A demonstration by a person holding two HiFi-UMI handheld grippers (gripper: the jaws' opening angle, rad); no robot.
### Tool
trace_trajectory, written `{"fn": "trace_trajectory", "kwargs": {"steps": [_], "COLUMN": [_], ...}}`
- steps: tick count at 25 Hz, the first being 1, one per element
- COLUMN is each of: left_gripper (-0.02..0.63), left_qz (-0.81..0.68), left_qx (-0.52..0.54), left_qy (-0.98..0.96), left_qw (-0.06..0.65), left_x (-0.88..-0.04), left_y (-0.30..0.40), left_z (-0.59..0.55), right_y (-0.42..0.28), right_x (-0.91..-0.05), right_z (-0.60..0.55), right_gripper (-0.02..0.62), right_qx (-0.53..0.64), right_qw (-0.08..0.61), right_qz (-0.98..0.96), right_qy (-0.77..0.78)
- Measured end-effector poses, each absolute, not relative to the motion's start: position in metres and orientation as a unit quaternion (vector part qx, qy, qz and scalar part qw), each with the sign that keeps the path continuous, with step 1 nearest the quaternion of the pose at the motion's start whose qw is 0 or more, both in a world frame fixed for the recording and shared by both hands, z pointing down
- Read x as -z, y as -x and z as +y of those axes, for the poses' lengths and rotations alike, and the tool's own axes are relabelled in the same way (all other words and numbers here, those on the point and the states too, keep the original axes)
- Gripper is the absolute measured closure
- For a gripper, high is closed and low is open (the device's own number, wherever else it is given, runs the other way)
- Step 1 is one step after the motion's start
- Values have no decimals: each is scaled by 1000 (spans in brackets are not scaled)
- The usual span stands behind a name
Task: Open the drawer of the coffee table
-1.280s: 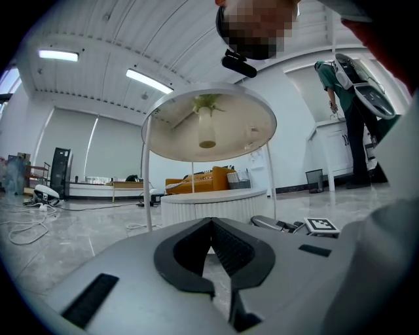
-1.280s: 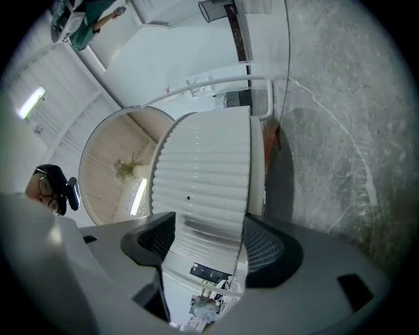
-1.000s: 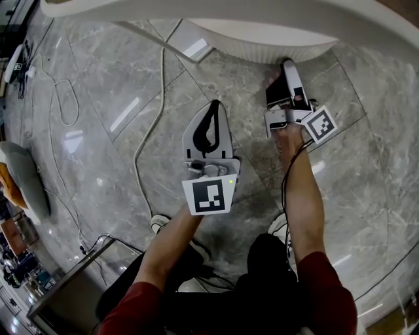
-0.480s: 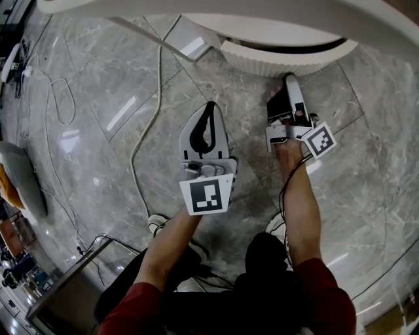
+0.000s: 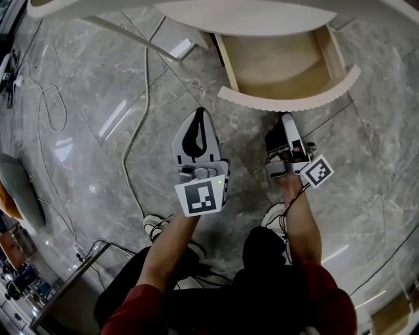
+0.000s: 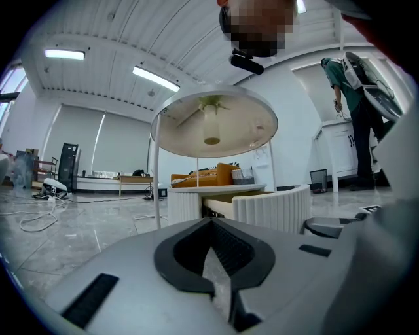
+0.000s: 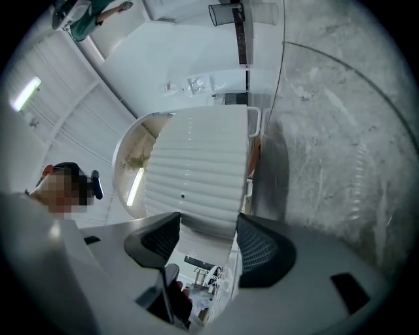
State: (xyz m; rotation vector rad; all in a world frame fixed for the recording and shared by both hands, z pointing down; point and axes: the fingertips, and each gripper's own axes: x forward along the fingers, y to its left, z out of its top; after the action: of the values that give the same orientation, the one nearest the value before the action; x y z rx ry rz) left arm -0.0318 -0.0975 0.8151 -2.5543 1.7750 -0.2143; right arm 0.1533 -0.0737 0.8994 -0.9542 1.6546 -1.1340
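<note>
The coffee table's drawer [image 5: 278,62] stands pulled out from under the white top [image 5: 249,16], and its bare wooden inside shows. Its curved, ribbed white front [image 5: 288,98] faces me. My right gripper [image 5: 286,119] sits at that front, rolled on its side, with its jaws closing. In the right gripper view the ribbed front [image 7: 203,163] fills the gap between the pads of the right gripper [image 7: 208,226]. My left gripper [image 5: 198,112] hangs over the floor left of the drawer, apart from it. The left gripper [image 6: 211,221] is shut on nothing, and the drawer front [image 6: 272,206] lies ahead of it.
A white cable [image 5: 141,118] snakes over the marble floor on the left. A thin leg [image 5: 131,31] of a round side table [image 6: 213,124] stands beside the drawer. A grey cushion [image 5: 16,190] and a metal box [image 5: 65,294] lie at the left. A person [image 6: 353,111] stands far off.
The drawer has slid out toward me together with my right gripper, from fully closed to wide open with its wooden inside showing. The left gripper has hardly moved.
</note>
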Motion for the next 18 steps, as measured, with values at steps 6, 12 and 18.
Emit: {"fn": "trace_trajectory", "kwargs": {"steps": [6,12,18], "left_gripper": [592,592,592], "left_qz": [587,585,578], "left_qx": [51,60,64], "left_qy": [808,809,814], "left_qw": [-14,-16,-16], "left_x": [-817,-823,-824], "left_y": [36,40,36], "left_z": [-91,-85,-79], "right_y": [-157,-161,-159], "right_x": [-898,-900,-900], "right_z": [-35,-9,-10], "right_gripper": [311,311,311], "right_qx": [468,479,480], "right_qw": [439,439,433], "right_qz": [663,651,656], "right_qy": [385,392,389]}}
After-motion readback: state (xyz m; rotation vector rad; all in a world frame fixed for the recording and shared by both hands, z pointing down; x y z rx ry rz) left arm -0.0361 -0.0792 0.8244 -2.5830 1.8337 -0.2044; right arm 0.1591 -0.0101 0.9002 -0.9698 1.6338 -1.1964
